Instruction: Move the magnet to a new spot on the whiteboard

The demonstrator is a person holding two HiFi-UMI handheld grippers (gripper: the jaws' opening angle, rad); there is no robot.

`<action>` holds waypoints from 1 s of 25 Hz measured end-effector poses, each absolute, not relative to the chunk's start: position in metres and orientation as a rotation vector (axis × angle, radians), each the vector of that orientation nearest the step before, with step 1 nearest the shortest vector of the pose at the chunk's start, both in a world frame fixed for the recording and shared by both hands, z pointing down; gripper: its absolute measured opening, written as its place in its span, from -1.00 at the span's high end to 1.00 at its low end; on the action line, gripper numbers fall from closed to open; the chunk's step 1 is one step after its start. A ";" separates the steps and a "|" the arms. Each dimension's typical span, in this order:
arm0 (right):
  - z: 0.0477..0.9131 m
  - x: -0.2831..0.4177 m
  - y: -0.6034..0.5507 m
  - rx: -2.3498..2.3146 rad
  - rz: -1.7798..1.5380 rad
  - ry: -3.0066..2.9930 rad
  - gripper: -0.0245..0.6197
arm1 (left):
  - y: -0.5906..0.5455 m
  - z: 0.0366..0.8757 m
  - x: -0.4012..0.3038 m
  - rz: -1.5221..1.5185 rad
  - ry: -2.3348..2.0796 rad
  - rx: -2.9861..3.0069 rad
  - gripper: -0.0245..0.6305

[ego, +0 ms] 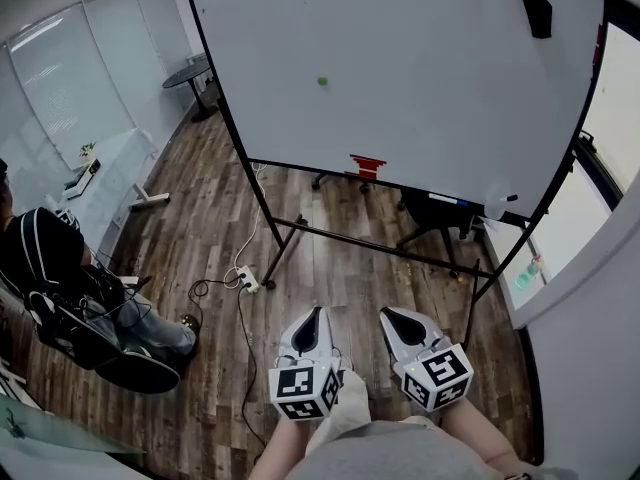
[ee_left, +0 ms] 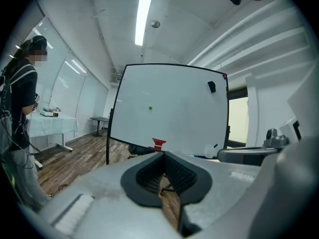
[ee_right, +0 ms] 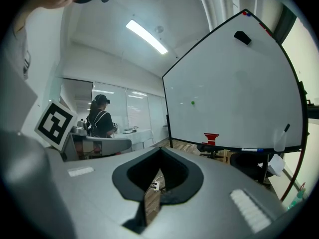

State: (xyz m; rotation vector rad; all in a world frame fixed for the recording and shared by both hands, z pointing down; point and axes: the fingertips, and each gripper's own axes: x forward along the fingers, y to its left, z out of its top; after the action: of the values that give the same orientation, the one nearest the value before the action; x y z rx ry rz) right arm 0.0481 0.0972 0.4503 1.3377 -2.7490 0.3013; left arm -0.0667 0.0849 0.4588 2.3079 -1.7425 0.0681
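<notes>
A small green magnet [ego: 322, 81] sticks to the middle left of the whiteboard [ego: 420, 88], which stands on a black wheeled frame well ahead of me. It also shows as a green dot, the magnet [ee_left: 150, 108] in the left gripper view and the magnet [ee_right: 193, 102] in the right gripper view. My left gripper [ego: 312, 318] and right gripper [ego: 398, 320] are held low and close to my body, side by side, far short of the board. Both are shut with nothing between the jaws, as the left gripper [ee_left: 164, 156] and right gripper [ee_right: 160, 151] show in their own views.
A black eraser [ego: 536, 14] sits at the board's top right, and a red object [ego: 367, 165] at its lower edge. A person [ego: 60, 288] sits at the left. A power strip [ego: 247, 280] with cables lies on the wood floor. A white table [ego: 110, 173] stands far left.
</notes>
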 end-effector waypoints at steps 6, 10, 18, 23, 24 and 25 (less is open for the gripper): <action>0.443 0.026 0.041 1.350 0.281 -2.756 0.93 | 0.030 0.457 -0.086 0.064 -1.724 2.330 0.91; 0.439 0.007 0.001 1.333 0.269 -2.754 0.93 | -0.012 0.450 -0.103 0.059 -1.724 2.333 0.91; 0.420 -0.026 -0.072 1.333 0.231 -2.770 0.93 | -0.086 0.435 -0.136 0.046 -1.732 2.343 0.91; 0.423 -0.044 -0.109 1.339 0.226 -2.750 0.94 | -0.128 0.434 -0.153 0.034 -1.717 2.345 0.91; 0.424 -0.047 -0.116 1.337 0.223 -2.749 0.94 | -0.135 0.434 -0.155 0.033 -1.713 2.349 0.91; 0.424 -0.049 -0.123 1.336 0.219 -2.748 0.94 | -0.143 0.435 -0.156 0.032 -1.710 2.354 0.91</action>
State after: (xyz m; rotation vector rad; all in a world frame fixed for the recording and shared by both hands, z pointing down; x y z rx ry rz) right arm -0.0495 -0.1235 0.4244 1.3364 -2.7485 0.2195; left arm -0.1560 -0.1432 0.4346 2.3541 -1.7098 0.0324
